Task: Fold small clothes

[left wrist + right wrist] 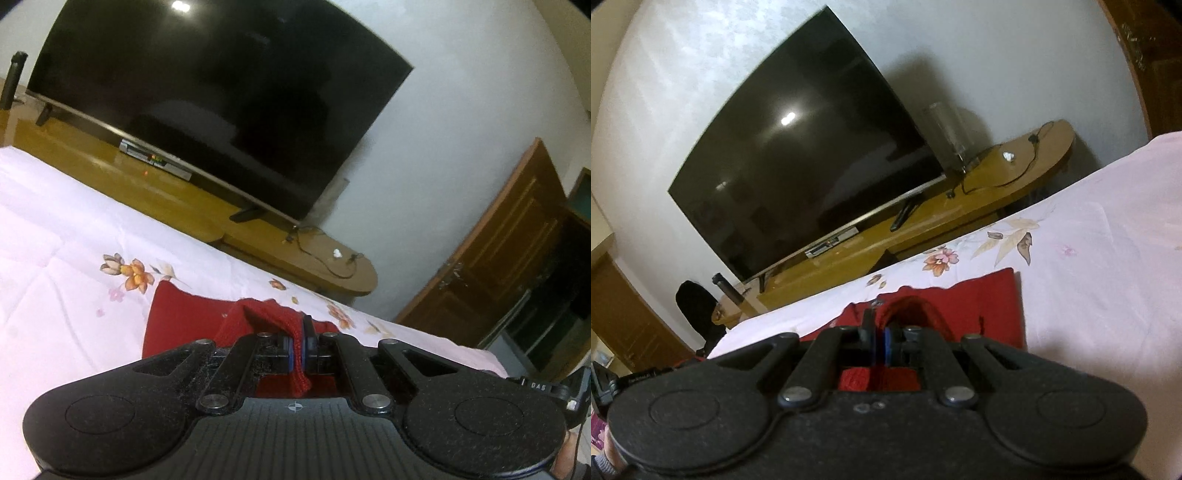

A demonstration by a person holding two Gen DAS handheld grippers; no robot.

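Dark television (207,110) on wooden cabinet (177,206), white wall (461,92), wooden door (491,251)

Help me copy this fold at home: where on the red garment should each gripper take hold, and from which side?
Grip the knitted edge nearest you, one corner each, coming low from the near side of the bed. The red garment lies flat beyond that thicker edge, so it probably pinches cleanly. The left gripper and right gripper are both shut on it there.

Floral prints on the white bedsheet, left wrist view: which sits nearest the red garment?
The orange-and-pink flower cluster, just off the red knit garment's far-left corner; the other prints lie farther right on the white bedsheet.
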